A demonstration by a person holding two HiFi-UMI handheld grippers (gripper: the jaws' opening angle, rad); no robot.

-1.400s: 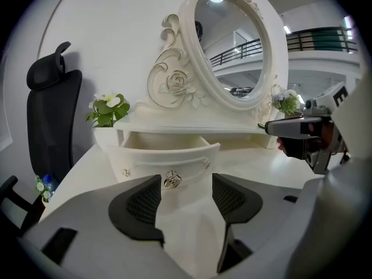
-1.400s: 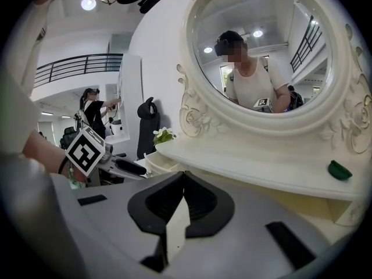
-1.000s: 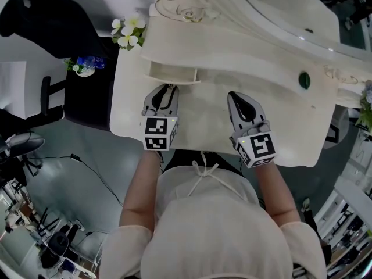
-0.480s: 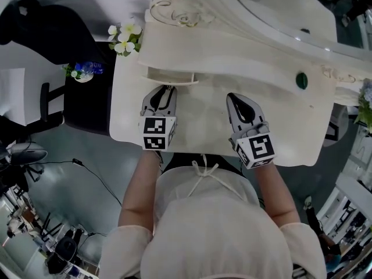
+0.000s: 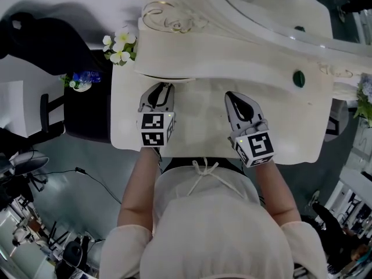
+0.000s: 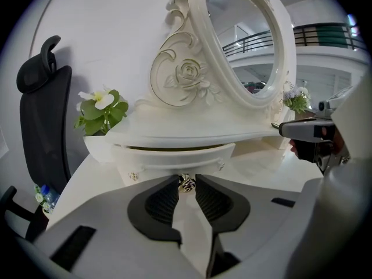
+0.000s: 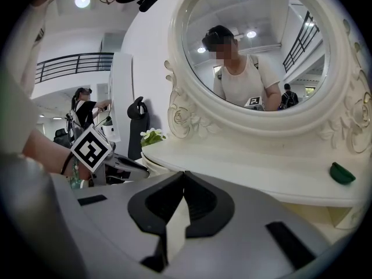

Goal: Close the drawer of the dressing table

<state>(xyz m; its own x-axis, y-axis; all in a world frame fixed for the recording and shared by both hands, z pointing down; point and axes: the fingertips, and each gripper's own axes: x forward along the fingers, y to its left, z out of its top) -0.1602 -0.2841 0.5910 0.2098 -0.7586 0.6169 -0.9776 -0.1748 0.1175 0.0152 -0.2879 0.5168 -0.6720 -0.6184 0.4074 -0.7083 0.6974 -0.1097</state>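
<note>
Two grippers reach forward from the person's white top [image 5: 215,225] over the pale counter [image 5: 197,121] of the dressing table [image 5: 192,22]. On the left, the left gripper [image 5: 165,87] has its jaws clamped on the small metal knob [image 6: 186,182] of the drawer [image 6: 174,156], with the dark pads only slightly apart and the knob pinched at their tips. Near it on the right, the right gripper [image 5: 229,96] hovers above bare counter, its jaws together at the tips with nothing between them. The drawer sits under the left end of the raised shelf [image 5: 250,54] and is almost fully in. Its curved front lies beneath the shelf's overhang with a thin dark slit along its top, and from above hardly any of it shows past the shelf edge. Farther right on the shelf rests a small dark green object [image 5: 299,78]. Behind the shelf rise a carved rose scroll [image 6: 186,74] and the oval mirror [image 6: 244,45]. White flowers [image 5: 119,45] with green leaves stand at the far left corner, and a black chair [image 6: 40,121] stands beyond them against the wall.
</note>
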